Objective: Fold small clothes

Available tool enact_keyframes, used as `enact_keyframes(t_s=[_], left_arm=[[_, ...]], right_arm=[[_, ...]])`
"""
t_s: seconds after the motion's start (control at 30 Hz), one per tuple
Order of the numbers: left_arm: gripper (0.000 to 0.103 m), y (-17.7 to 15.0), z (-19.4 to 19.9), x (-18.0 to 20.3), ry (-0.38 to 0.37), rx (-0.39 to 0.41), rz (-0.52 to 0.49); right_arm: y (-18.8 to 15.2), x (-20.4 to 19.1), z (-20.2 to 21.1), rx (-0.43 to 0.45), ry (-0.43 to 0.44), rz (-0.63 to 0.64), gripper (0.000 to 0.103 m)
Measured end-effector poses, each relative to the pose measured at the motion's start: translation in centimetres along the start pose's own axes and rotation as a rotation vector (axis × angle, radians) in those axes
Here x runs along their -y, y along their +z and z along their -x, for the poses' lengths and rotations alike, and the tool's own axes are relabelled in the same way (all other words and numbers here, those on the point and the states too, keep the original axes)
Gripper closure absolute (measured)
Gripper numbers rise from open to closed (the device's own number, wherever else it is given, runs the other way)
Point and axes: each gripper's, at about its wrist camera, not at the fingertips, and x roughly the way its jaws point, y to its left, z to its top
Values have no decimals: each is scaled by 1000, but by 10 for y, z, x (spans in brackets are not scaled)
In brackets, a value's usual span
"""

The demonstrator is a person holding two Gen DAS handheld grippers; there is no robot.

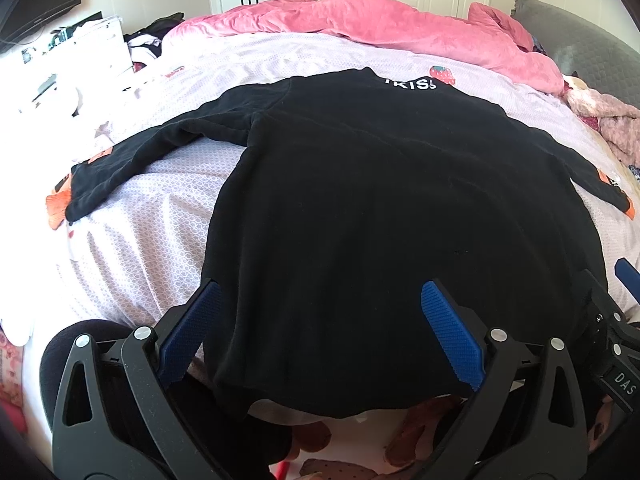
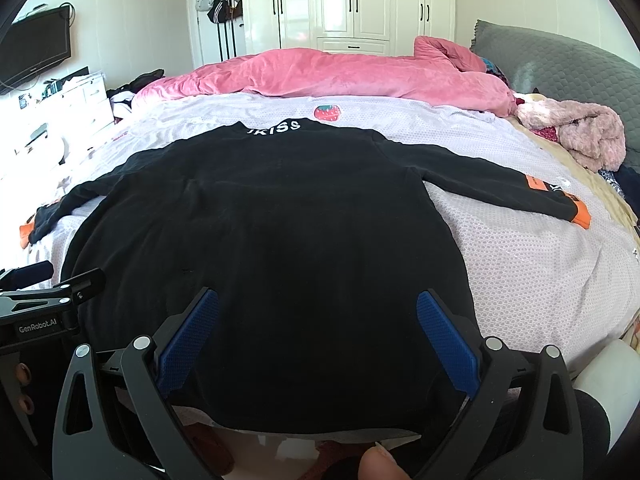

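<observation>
A black long-sleeved top (image 1: pixel 380 216) with white letters at the collar lies flat on the bed, back up, both sleeves spread out; it also shows in the right wrist view (image 2: pixel 272 232). Its sleeves end in orange cuffs (image 1: pixel 56 208) (image 2: pixel 582 216). My left gripper (image 1: pixel 320 300) is open above the hem's left part, jaws wide apart and holding nothing. My right gripper (image 2: pixel 318 308) is open above the hem's right part, also holding nothing. The hem hangs slightly over the bed's near edge.
A pale patterned sheet (image 2: pixel 520 260) covers the bed. A pink duvet (image 2: pixel 340 76) is bunched at the far side, a fluffy pink garment (image 2: pixel 580 136) lies at the right, a grey pillow (image 2: pixel 560 68) behind it. A white dresser (image 1: pixel 80 52) stands at the left.
</observation>
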Motion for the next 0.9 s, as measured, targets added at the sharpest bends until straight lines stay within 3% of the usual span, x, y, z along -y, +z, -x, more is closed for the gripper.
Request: enact_keyframes(t_s=[0.9], left_arm=[[9,32,-24,19,-44,-15,-22]], right_arm=[[13,27,-15,-55,-44,-110,4]])
